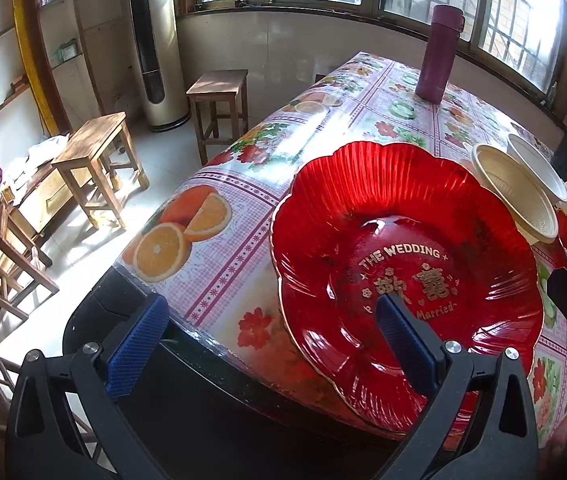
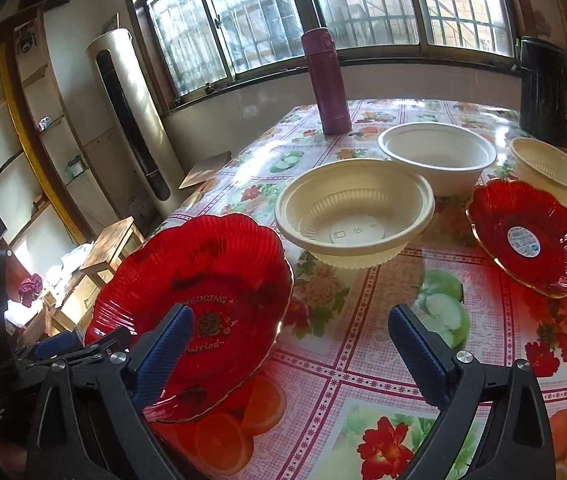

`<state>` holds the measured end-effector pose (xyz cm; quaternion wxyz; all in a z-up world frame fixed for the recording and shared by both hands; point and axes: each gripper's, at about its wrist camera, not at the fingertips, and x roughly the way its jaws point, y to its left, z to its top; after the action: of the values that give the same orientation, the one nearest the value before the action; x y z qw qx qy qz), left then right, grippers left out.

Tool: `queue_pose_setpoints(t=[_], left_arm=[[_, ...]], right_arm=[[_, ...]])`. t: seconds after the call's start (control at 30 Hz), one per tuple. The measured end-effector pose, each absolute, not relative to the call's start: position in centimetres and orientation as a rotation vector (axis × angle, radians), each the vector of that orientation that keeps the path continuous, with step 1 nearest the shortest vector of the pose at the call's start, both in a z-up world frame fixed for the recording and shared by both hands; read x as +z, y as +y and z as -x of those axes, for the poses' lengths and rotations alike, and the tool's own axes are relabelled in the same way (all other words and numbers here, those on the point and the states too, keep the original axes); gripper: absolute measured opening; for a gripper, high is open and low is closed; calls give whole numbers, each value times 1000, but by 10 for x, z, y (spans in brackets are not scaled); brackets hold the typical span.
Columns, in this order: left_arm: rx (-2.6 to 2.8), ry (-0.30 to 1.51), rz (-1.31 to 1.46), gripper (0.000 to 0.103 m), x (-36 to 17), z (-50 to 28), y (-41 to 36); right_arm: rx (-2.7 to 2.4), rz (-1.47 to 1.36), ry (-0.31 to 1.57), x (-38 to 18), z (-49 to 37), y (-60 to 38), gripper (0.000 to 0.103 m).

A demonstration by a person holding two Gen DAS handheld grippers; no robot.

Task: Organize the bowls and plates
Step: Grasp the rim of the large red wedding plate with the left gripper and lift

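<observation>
Two red plates and at least three pale bowls sit loose on the fruit-print table (image 2: 323,380), nothing stacked yet, so you look to be at the very start of sorting. The large red plate (image 2: 203,280) with gold wedding lettering lies at the near left edge of the table, just in front of both tools. Your left gripper (image 1: 267,340) stands wide, with its right finger over the plate's centre and its left finger past the table edge; the pads press on nothing. Your right gripper (image 2: 291,352) is also spread wide, left pad over the plate's near rim, right pad over bare cloth, nothing held. Behind the plate stands a cream ribbed bowl (image 2: 353,216), then a white bowl (image 2: 437,160), with a third cream bowl (image 2: 549,172) far right. The small red plate (image 2: 529,238), sticker in its middle, rests well apart on the right. A purple flask (image 2: 325,80) stands at the back. Likely next: choose one gripper for the large plate's rim and close on the thin fluted edge; it looks slick, so bite deep before lifting.
</observation>
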<state>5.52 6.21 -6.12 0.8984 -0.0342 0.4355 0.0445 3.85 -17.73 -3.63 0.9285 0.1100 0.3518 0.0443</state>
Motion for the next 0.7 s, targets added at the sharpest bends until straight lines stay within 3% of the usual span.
queue_pose_setpoints(t=[0.03, 0.07, 0.1, 0.17, 0.2, 0.33, 0.53, 0.7], left_arm=[[94, 897, 71, 101, -61, -56, 64], [92, 894, 69, 99, -61, -57, 65], [91, 896, 65, 96, -62, -59, 66], [79, 907, 64, 92, -64, -63, 66], [69, 918, 60, 86, -67, -65, 66], [50, 943, 26, 68, -75, -69, 61], [-15, 954, 30, 41, -75, -72, 54], [-58, 967, 28, 35, -74, -66, 47]], right_arm=[[88, -226, 731, -38, -42, -176, 93], [88, -223, 742, -40, -45, -174, 84], [92, -220, 759, -42, -49, -173, 67], [98, -211, 810, -50, -58, -168, 44], [89, -204, 843, -55, -62, -166, 38], [109, -264, 916, -72, -72, -169, 33], [128, -225, 877, -69, -71, -162, 12], [148, -230, 876, -68, -72, -160, 13]])
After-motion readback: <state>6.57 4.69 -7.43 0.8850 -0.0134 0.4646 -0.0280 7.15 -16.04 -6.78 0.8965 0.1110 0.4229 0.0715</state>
